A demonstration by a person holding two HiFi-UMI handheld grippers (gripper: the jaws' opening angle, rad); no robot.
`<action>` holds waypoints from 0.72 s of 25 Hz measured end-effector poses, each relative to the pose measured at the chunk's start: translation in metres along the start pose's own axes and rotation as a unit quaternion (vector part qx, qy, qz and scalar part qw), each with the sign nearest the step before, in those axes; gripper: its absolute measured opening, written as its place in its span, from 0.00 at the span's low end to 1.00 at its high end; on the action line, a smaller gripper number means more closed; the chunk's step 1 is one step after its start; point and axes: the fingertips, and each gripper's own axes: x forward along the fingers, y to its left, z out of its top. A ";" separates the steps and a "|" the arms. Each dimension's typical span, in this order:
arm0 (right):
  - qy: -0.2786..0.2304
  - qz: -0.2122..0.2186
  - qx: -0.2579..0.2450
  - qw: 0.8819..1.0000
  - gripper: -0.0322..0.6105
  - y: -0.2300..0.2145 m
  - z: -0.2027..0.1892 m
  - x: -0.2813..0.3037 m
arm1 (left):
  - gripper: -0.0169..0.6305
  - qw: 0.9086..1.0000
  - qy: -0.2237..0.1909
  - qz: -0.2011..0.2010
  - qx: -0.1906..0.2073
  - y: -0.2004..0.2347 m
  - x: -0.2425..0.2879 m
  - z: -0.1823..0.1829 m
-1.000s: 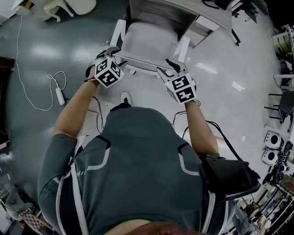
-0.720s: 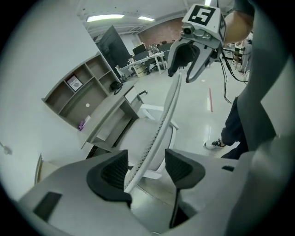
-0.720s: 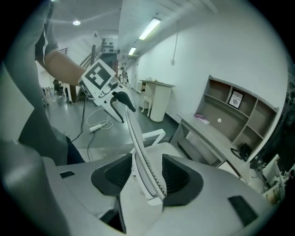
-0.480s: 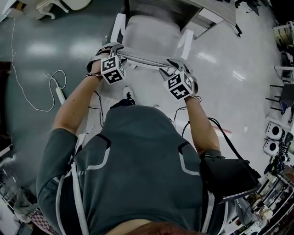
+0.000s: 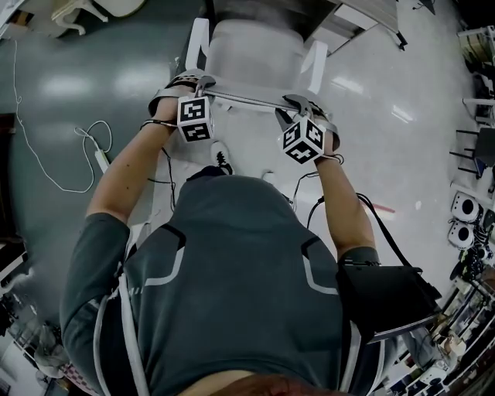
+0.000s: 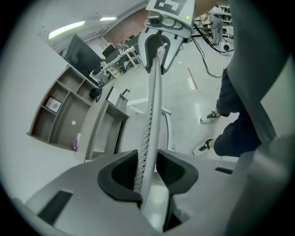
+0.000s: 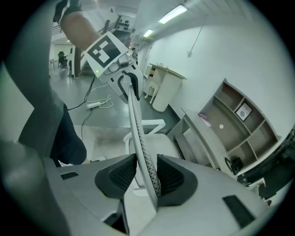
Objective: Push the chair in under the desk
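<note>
Nearest to the head view is the person's torso in a grey shirt [image 5: 232,278], with a black bag [image 5: 387,298] at the right hip. Both forearms reach forward, and one shoe [image 5: 220,158] shows on the floor [image 5: 69,93] between them.

The left gripper [image 5: 199,83] and the right gripper [image 5: 300,106] hold the chair [image 5: 255,54] by the top edge of its backrest [image 5: 247,99]. They are well apart, each one near an end of this edge. In the left gripper view the left gripper's [image 6: 147,173] fingers are closing, and the perforated edge of the backrest [image 6: 151,106] passes between the dark pads and lies against them. In the right gripper view the right gripper [image 7: 142,177] shows the same: its fingers are closing, with the backrest [image 7: 138,138] edge pressed between the pads.

The long axis of this edge runs across the head view from left to right, a little lower at the right. The white seat points away from the person, toward the grey tabletop [image 5: 263,9], and its far end reaches the edge of that tabletop. How far under it goes, I cannot tell. A white armrest stands on each side of the seat.

To the left, a white cable [image 5: 46,155] lies on the floor.
</note>
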 end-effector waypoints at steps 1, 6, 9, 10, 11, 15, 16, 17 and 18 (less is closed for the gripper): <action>0.002 0.001 -0.003 1.000 0.28 0.001 0.000 0.000 | 0.22 1.000 0.000 -0.004 0.006 0.000 -0.001 0.000; 0.015 0.006 -0.009 1.000 0.27 0.004 0.000 0.003 | 0.20 1.000 -0.003 -0.014 0.021 -0.003 0.000 -0.002; 0.017 0.007 -0.006 1.000 0.27 0.002 0.000 0.003 | 0.20 0.999 -0.006 -0.023 0.021 -0.002 0.001 -0.001; 0.017 0.005 -0.006 1.000 0.27 0.002 0.000 0.003 | 0.20 0.999 -0.006 -0.028 0.021 -0.002 0.001 0.000; 0.016 0.003 -0.006 1.000 0.27 0.001 0.000 0.002 | 0.20 0.999 -0.006 -0.034 0.020 -0.002 0.000 -0.001; 0.015 -0.003 -0.003 1.000 0.27 -0.004 0.000 0.002 | 0.20 0.999 -0.004 -0.048 0.019 0.002 0.002 0.000; 0.016 -0.004 -0.001 1.000 0.28 -0.004 0.000 0.003 | 0.20 0.999 -0.006 -0.045 0.021 0.003 0.002 0.000; 0.017 -0.004 0.000 1.000 0.28 -0.005 0.001 0.004 | 0.20 0.999 -0.008 -0.041 0.022 0.004 0.003 0.000; 0.017 -0.005 0.001 1.000 0.28 -0.005 0.001 0.005 | 0.20 0.999 -0.009 -0.039 0.023 0.004 0.004 -0.001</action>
